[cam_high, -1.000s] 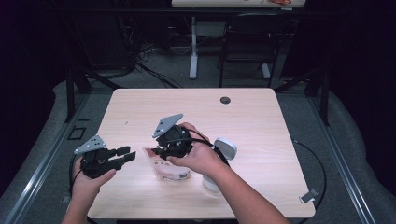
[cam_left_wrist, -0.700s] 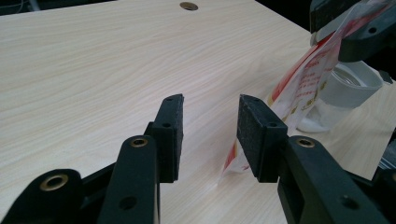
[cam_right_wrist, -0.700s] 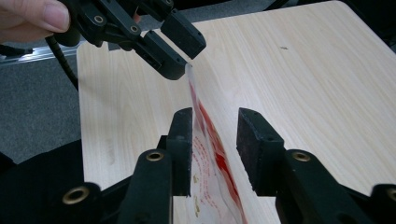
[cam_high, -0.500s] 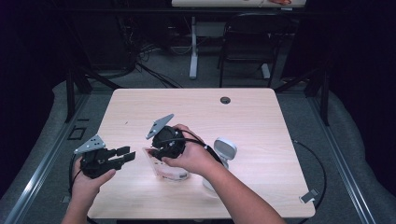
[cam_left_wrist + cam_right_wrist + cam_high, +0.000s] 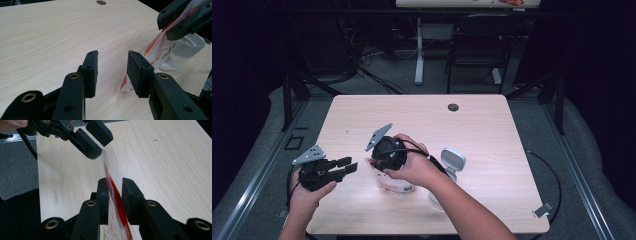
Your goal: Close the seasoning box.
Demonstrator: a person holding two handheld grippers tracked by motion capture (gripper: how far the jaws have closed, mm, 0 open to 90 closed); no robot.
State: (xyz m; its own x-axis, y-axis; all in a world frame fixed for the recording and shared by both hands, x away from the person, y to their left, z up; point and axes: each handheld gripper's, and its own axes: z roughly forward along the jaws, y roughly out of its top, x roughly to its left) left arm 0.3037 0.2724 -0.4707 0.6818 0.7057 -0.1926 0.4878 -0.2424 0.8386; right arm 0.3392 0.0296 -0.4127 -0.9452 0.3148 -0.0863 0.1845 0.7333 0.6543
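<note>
Bag [image 5: 112, 195]: upright on my tabletop [image 5: 492, 125], between right gripper [image 5: 115, 192] jaws, which have just been closing; contact unclear. My left gripper [image 5: 112, 72]: jaws apart, empty, beside bag's edge.

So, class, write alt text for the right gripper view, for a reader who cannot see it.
Two black jaws of the right gripper rise from the bottom edge, either side of a clear plastic bag with red print; they have just been closing on it. The bag's top edge rises toward the left gripper, whose jaws stand open above a light wooden table.
</note>
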